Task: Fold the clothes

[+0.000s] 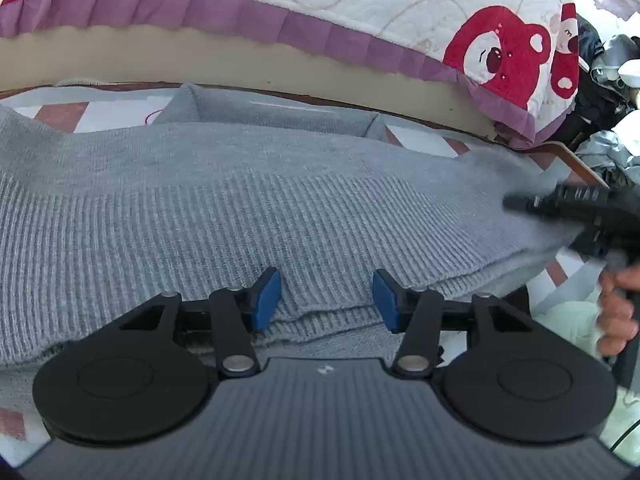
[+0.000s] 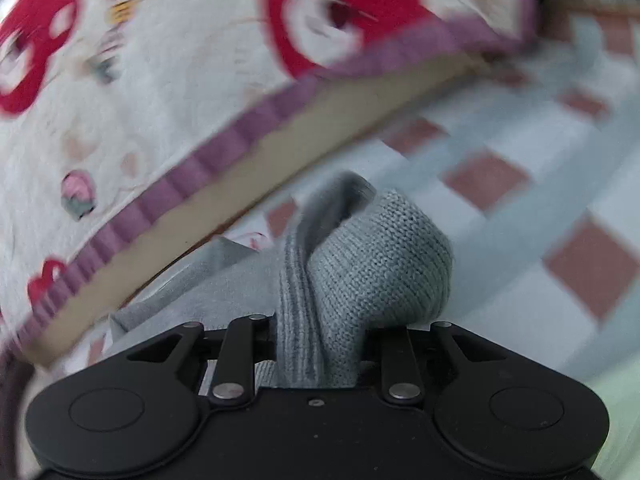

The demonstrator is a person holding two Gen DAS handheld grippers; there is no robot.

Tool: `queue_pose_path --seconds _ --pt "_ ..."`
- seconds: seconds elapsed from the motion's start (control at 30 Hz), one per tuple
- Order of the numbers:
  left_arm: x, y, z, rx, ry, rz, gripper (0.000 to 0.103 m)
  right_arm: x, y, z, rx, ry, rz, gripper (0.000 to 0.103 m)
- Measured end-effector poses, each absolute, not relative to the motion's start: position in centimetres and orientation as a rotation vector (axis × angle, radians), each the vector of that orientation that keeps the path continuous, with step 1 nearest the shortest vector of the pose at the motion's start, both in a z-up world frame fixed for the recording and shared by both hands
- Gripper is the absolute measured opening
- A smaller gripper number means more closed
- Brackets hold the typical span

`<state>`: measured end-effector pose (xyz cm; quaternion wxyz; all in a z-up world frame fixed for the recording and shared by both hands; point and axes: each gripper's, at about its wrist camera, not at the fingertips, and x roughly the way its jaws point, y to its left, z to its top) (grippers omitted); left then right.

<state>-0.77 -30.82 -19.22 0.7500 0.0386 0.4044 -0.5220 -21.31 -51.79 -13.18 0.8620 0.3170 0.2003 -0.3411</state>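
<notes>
Your left gripper (image 1: pixel 326 296): jaws apart over the grey sweater (image 1: pixel 240 208). Your right gripper (image 2: pixel 320 344): clamped on a bunched fold of it.

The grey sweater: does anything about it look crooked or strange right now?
Only one end. The right gripper has pinched the grey sweater into a twisted bunch; the rest lies flat. The left gripper is open over its hem.

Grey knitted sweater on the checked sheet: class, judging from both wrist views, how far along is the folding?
Done: the grey sweater lies spread flat, with doubled layers along its near hem, so one fold seems made. In hand: the right gripper is shut on a bunched piece of the knit, while the left gripper is open over the hem. Left: laying that piece down and completing the folds; no compact bundle shows yet.
</notes>
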Motion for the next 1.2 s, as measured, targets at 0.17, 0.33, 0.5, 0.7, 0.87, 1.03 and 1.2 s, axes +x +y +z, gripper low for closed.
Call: queue_pose_path --seconds 0.17,0.33,0.5,0.7,0.87,1.03,1.2 --pt "1.3 -30.5 -19.0 0.023 0.984 -1.136 0.050 -17.1 -48.4 -8.5 0.395 0.405 -0.567 0.028" --pt "3.6 -30.0 -19.5 -0.044 1.085 -1.162 0.050 -12.5 -45.1 -6.1 0.357 0.397 -0.399 0.029" --pt "6.2 -26.0 -17.4 -0.110 1.113 -1.070 0.048 -8.9 -41.0 -5.2 0.300 0.417 -0.250 0.029" --pt "9.5 -18.6 -18.9 -0.094 1.110 -0.894 0.046 -4.6 -34.3 -6.6 0.039 0.596 -0.121 0.028" --pt "10.1 -18.6 -19.2 -0.158 1.111 -0.895 0.046 -2.9 -31.9 -12.9 -0.010 0.794 -0.119 0.029" --pt "10.3 -19.4 -19.1 -0.132 1.113 -0.898 0.046 -3.7 -30.2 -13.4 -0.148 0.765 -0.126 0.030" --pt "11.4 -17.1 -18.1 -0.209 1.135 -0.875 0.046 -3.8 -31.8 -12.3 -0.032 0.725 -0.132 0.031"
